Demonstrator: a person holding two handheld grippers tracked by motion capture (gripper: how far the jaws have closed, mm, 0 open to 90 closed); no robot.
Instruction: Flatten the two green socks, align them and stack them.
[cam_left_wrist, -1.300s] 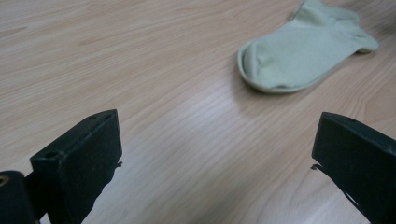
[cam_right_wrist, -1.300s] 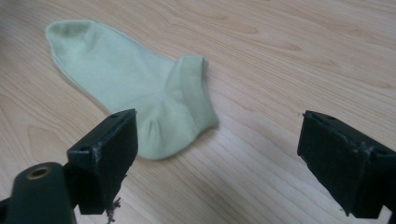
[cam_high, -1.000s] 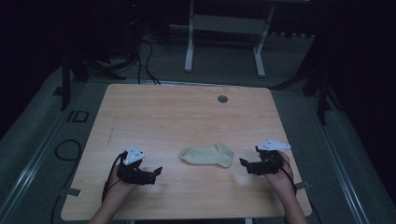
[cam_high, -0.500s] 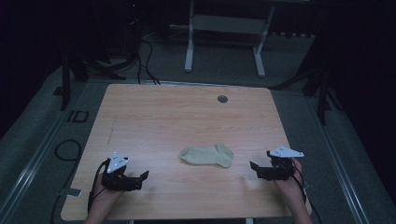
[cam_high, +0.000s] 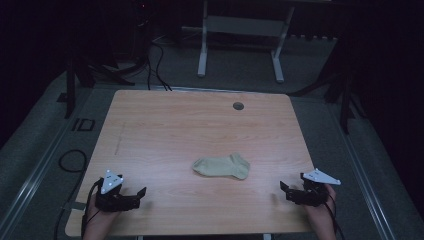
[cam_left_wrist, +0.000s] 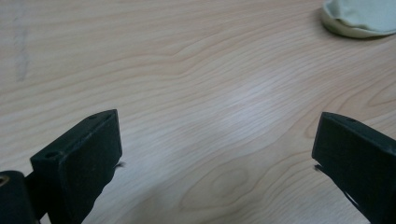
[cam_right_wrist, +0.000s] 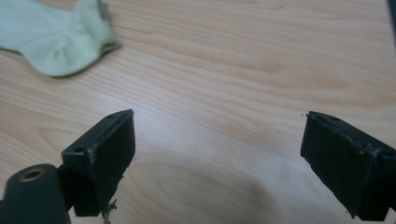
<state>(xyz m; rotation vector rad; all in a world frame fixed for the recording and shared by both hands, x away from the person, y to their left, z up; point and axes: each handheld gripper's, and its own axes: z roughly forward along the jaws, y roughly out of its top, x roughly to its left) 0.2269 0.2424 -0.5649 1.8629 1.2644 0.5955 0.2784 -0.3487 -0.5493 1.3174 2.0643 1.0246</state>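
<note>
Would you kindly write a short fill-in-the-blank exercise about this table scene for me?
1. The pale green sock lies flat on the wooden ____.
2. The left gripper holds its jaws ____, with nothing between them.
3. In the high view, the sock lies ____ the left gripper and the right gripper.

Missing words: table; open; between

One sock (cam_high: 222, 166), two tools, left (cam_high: 136, 195) and right (cam_high: 285, 191), one table (cam_high: 175, 125).
</note>
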